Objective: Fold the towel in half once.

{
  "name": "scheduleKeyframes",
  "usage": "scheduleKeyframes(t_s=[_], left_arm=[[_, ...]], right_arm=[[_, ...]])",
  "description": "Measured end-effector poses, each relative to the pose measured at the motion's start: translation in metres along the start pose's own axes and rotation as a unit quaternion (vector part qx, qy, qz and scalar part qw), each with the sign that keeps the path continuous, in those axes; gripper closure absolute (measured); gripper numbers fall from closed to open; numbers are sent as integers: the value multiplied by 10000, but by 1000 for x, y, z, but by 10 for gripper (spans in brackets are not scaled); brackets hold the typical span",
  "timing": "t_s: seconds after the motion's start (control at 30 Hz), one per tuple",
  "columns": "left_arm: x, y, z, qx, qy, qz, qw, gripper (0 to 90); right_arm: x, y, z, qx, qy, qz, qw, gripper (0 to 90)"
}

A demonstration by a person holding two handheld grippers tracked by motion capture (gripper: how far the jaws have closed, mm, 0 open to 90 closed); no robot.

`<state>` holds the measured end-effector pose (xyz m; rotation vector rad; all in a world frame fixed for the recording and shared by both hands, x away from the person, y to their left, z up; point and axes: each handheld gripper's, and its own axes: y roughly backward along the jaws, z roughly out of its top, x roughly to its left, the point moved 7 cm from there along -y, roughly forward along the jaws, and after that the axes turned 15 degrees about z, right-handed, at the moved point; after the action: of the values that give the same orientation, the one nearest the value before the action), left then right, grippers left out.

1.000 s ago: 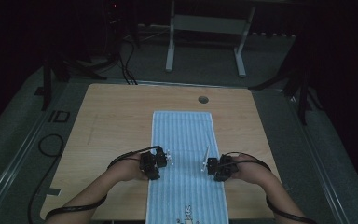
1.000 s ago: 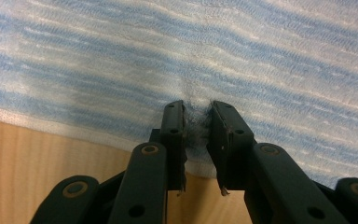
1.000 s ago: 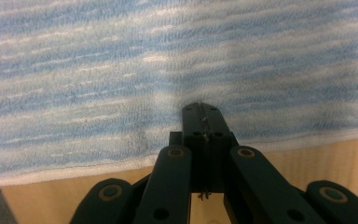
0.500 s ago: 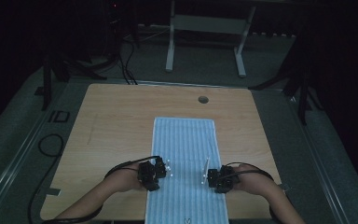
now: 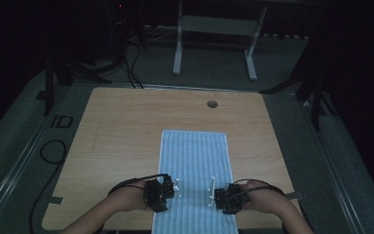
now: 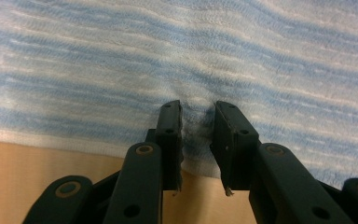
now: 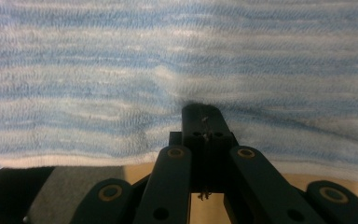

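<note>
Towel [image 5: 195, 170] lay flat, unfolded on table [image 5: 121, 126]; left gripper [image 6: 197, 122] pinched one long edge, right gripper [image 7: 202, 122] clamped the other; folding remained.

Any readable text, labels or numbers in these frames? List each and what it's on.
"ID": dark marking on the grey floor left of the table, at; dim, so the reading is uncertain.
No print on the striped towel, the table top, or the black jaws in either gripper view.
</note>
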<state>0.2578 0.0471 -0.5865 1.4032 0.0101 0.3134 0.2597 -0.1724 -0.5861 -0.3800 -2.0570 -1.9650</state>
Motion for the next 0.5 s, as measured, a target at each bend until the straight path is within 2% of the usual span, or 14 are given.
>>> scheduleKeyframes(t_s=[0.07, 0.1, 0.13, 0.2, 0.23, 0.27, 0.3, 0.33, 0.37, 0.4, 0.43, 0.47, 0.5], left_arm=[[-4, 1, -1, 24, -36, -62, 10000, 722], [-5, 2, 0, 2, -11, -146, 9999, 698], [-4, 3, -1, 1, -21, -135, 9999, 663], [2, 7, 0, -79, 55, -46, 9999, 635], [10, 11, 2, -178, 156, 42, 9997, 618], [16, 13, 2, -247, 202, 138, 9994, 585], [25, 16, 3, -313, 183, 292, 9989, 552], [33, 18, 3, -325, 267, 372, 9984, 524], [43, 18, 4, -338, 377, 490, 9975, 513], [53, 17, 5, -349, 439, 602, 9966, 504], [63, 16, 6, -348, 554, 615, 9960, 476], [71, 14, 7, -345, 585, 619, 9958, 472], [77, 11, 7, -350, 586, 650, 9955, 472]], right_arm=[[3, -1, -1, 86, 50, 75, 9999, 900], [4, -1, -2, 114, 57, 127, 9998, 900], [5, 0, -4, 153, 74, 131, 9998, 899], [3, 7, -5, -10, 46, 58, 10000, 881], [1, 11, -6, -81, 38, -5, 10000, 842], [-4, 20, -7, -232, 50, -218, 9995, 820], [-8, 25, -8, -335, -22, -258, 9991, 820], [-14, 32, -11, -397, -82, -333, 9986, 799], [-21, 40, -12, -470, -94, -530, 9974, 774], [-29, 47, -13, -562, -179, -562, 9967, 772], [-36, 52, -14, -598, -227, -542, 9965, 733], [-48, 58, -16, -606, -197, -801, 9948, 699], [-57, 61, -16, -652, -247, -857, 9939, 697]])
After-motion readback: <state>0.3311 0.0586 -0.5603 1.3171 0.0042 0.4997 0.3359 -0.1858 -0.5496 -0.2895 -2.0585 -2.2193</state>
